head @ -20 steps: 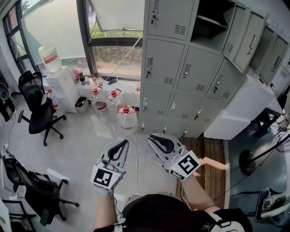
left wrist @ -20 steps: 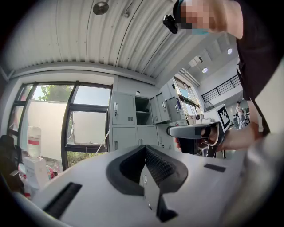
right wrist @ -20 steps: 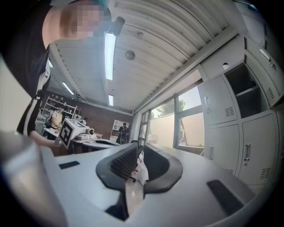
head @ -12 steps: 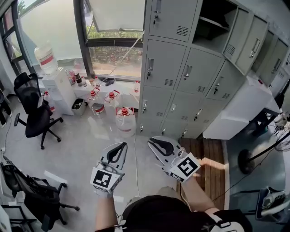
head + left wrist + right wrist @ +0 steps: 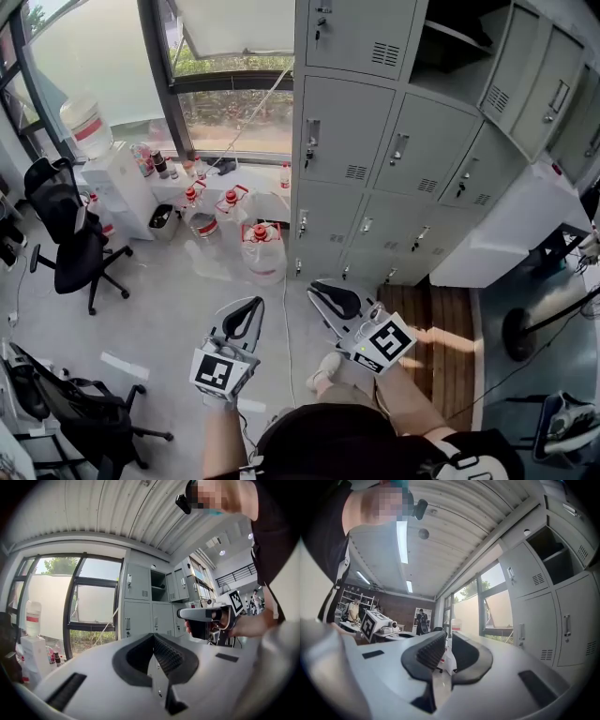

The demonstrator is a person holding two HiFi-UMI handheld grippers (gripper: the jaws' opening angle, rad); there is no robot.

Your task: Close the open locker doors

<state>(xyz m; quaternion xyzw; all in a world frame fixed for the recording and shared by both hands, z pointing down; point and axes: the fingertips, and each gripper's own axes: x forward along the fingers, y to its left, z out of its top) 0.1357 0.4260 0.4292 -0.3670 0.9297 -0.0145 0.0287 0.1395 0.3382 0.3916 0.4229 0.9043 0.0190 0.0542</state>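
Note:
A bank of grey lockers (image 5: 375, 141) stands ahead of me. One top compartment (image 5: 450, 47) gapes open, and its doors (image 5: 544, 89) swing out to the right. The same open compartment (image 5: 158, 579) shows in the left gripper view, and up at the right (image 5: 555, 555) in the right gripper view. My left gripper (image 5: 251, 307) is held low over the floor, well short of the lockers, shut and empty. Beside it my right gripper (image 5: 321, 291) is also shut with nothing in it. Both sets of jaws (image 5: 152, 637) (image 5: 446, 637) point toward the lockers and window.
Several water jugs (image 5: 262, 248) sit on the floor at the lockers' left foot. A water dispenser (image 5: 112, 178) and two black office chairs (image 5: 70, 244) (image 5: 75, 403) stand at the left. A white desk (image 5: 516, 234), a wooden platform (image 5: 441, 328) and a fan base (image 5: 525, 333) are at the right.
The head view has shifted as the person steps toward the lockers, and a shoe now shows below the grippers. Both grippers stay shut and side by side.

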